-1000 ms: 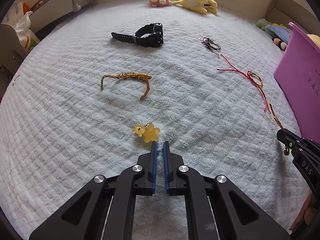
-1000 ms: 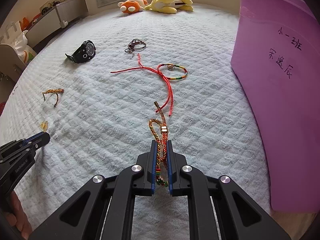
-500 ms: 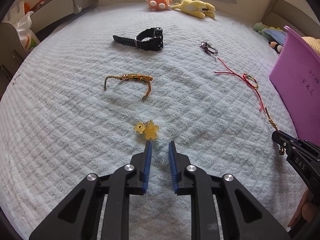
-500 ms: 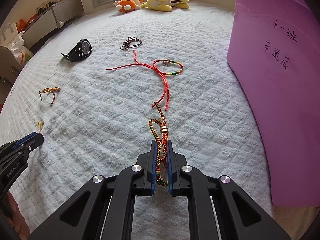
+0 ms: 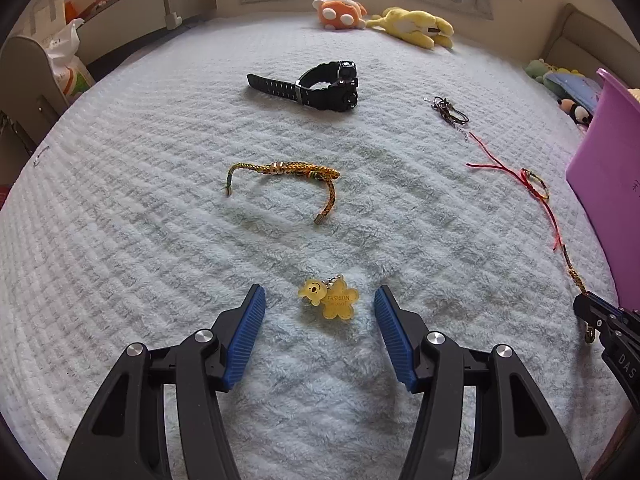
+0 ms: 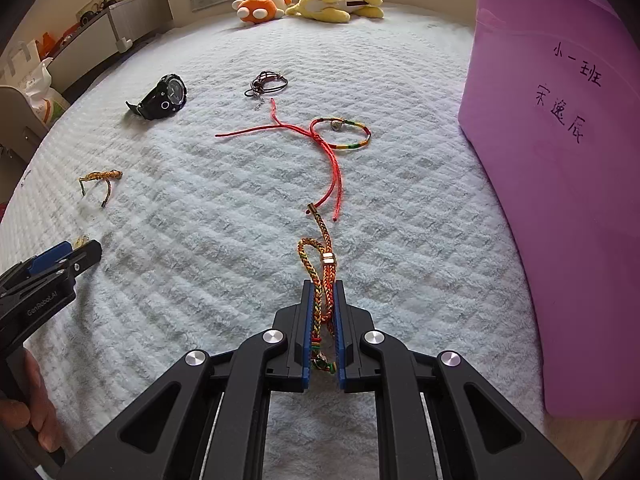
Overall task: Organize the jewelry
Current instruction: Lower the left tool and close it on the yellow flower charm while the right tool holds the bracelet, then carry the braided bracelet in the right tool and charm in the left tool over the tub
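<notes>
My left gripper [image 5: 320,300] is wide open, its blue pads on either side of a yellow bear-and-flower charm [image 5: 330,298] lying on the white blanket [image 5: 140,260]. My right gripper [image 6: 322,292] is shut on a braided multicolour bracelet [image 6: 320,256], whose free end trails forward on the blanket. A second braided bracelet [image 5: 288,172], a black watch [image 5: 320,86], a dark cord bracelet [image 5: 450,108] and a red string bracelet [image 6: 328,140] lie further out. The right gripper shows at the left wrist view's right edge [image 5: 584,308].
A purple bin [image 6: 560,160] with handwriting stands close on the right. Plush toys [image 5: 380,20] lie at the far edge of the bed. A shelf and bags [image 5: 64,56] stand at the far left.
My left gripper has opened from shut to wide open and moved forward around the yellow charm. The right gripper still holds the braided bracelet and has barely moved.
</notes>
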